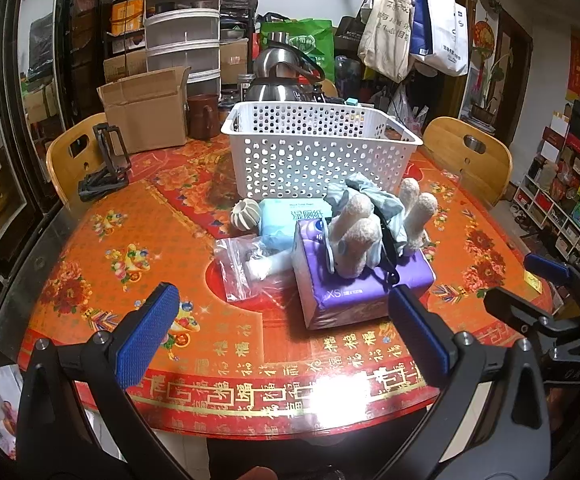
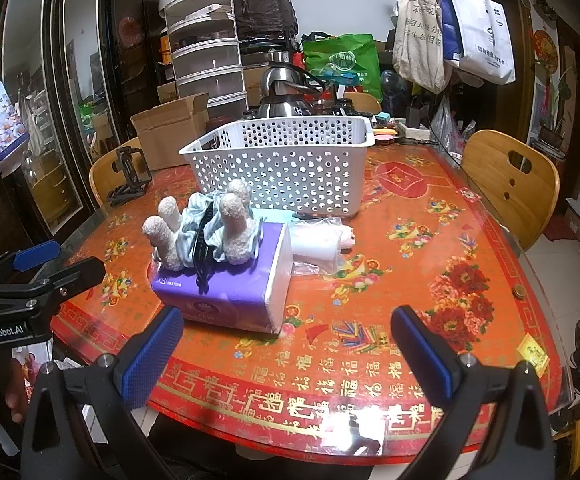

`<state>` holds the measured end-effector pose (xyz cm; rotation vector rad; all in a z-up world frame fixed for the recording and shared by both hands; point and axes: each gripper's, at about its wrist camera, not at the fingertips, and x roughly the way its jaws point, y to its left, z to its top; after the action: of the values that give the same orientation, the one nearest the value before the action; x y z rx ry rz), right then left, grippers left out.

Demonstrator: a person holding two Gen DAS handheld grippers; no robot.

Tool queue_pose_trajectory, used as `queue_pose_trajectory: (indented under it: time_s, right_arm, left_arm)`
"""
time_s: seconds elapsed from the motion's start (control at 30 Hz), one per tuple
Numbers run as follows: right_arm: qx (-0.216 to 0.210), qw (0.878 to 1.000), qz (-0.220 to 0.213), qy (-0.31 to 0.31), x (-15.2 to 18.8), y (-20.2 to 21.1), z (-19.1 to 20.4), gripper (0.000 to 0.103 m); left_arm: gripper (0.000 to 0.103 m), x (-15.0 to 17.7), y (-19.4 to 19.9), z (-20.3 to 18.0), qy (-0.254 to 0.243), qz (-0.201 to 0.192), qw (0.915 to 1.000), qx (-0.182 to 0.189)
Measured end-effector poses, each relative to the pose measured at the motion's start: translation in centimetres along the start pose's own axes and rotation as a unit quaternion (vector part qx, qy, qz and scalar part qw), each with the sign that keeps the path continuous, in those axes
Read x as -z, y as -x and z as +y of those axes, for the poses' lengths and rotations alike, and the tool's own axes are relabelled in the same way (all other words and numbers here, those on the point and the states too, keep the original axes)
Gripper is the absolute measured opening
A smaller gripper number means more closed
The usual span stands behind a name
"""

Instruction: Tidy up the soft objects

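Soft goods are seen heaped near the middle of a round table [image 1: 89,264] covered in a red and orange printed cloth. A purple tissue pack [image 1: 354,288] lies flat, and a plush toy [image 1: 360,236] with cream fuzzy limbs and pale blue fabric is sprawled on top of it, a black strap trailing over the pack's edge. Just behind, a pale blue wet-wipe pack [image 1: 290,216] is noted, with a ribbed grey ball [image 1: 245,214] touching its left side. A clear zip bag [image 1: 245,268] holding something white lies against the tissue pack's left. A white perforated basket [image 1: 314,148] stands behind the heap, near it but apart. The left gripper [image 1: 283,332] is held low over the near edge of the table, its blue-padded jaws spread wide and nothing between them; the tissue pack lies just ahead, toward the right finger. The right gripper [image 2: 290,352] is likewise spread wide and unloaded, with the tissue pack [image 2: 229,280] ahead and to its left, close to the left finger, and the basket [image 2: 285,164] farther beyond.
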<state>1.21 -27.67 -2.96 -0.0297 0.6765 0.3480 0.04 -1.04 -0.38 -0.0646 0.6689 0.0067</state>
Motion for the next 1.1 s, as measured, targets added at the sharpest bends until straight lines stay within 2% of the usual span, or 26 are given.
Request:
queue_pose_trajectory:
  time_s: [0.07, 0.13, 0.27, 0.33, 0.43, 0.57, 0.63, 0.67, 0.7, 0.73, 0.8, 0.9, 1.03, 1.1]
  right_arm:
    - [-0.001, 1.000, -0.011, 0.000, 0.0, 0.1, 0.0, 0.103]
    - [-0.012, 0.999, -0.041, 0.000, 0.1, 0.5, 0.1, 0.103]
    - [-0.024, 0.997, -0.077, -0.012, -0.6, 0.3, -0.6, 0.103]
    - [-0.025, 0.998, -0.064, -0.007, -1.1, -0.5, -0.7, 0.103]
    - [-0.048, 0.997, -0.062, -0.015, -1.7, -1.1, -0.9, 0.103]
    - [-0.058, 0.996, -0.064, 0.000, -2.1, -1.6, -0.1, 0.103]
    - [-0.062, 0.996, -0.063, 0.009, -2.2, -1.8, 0.4, 0.101]
    - [-0.059, 0.996, -0.063, 0.013, -2.3, -2.0, 0.6, 0.096]
    - [-0.060, 0.996, -0.062, 0.015, -2.3, -2.2, 0.8, 0.089]
    - [-0.061, 0.996, -0.061, 0.015, -2.3, -2.3, 0.8, 0.087]
    - [-0.067, 0.996, -0.062, 0.017, -2.5, -2.6, 0.9, 0.085]
    - [-0.067, 0.996, -0.060, 0.025, -2.7, -2.9, 1.2, 0.079]
    - [-0.073, 0.995, -0.053, 0.031, -3.2, -3.6, 1.5, 0.074]
    - [-0.078, 0.995, -0.049, 0.031, -3.4, -4.0, 1.6, 0.069]
  left_arm:
    - [0.103, 0.0, 0.0, 0.0, -0.004, -0.005, 1.0000, -0.001]
    - [0.103, -0.2, 0.2, 0.1, -0.005, -0.021, 0.9998, -0.005]
    - [0.103, -1.1, 0.4, 0.8, 0.000, -0.060, 0.9982, 0.010]
    - [0.103, -1.8, -0.1, 1.1, -0.004, -0.073, 0.9973, 0.004]
    - [0.103, -2.4, -1.4, 1.0, -0.020, -0.056, 0.9982, -0.009]
    - [0.103, -2.5, -2.1, 0.9, -0.018, -0.047, 0.9972, 0.055]
    - [0.103, -2.4, -2.5, 0.3, -0.027, -0.049, 0.9967, 0.059]
    - [0.100, -2.4, -2.6, 0.0, -0.037, -0.052, 0.9963, 0.058]
    - [0.092, -2.4, -2.7, -0.2, -0.042, -0.056, 0.9957, 0.060]
    - [0.087, -2.1, -2.7, -0.4, -0.043, -0.059, 0.9955, 0.061]
    - [0.070, -2.0, -2.8, -0.7, -0.048, -0.067, 0.9950, 0.057]
    - [0.066, -2.1, -3.4, -1.0, -0.054, -0.063, 0.9951, 0.054]
    - [0.065, -2.1, -4.1, -0.7, -0.046, -0.057, 0.9947, 0.072]
    - [0.060, -2.1, -4.2, -0.7, -0.047, -0.059, 0.9941, 0.078]
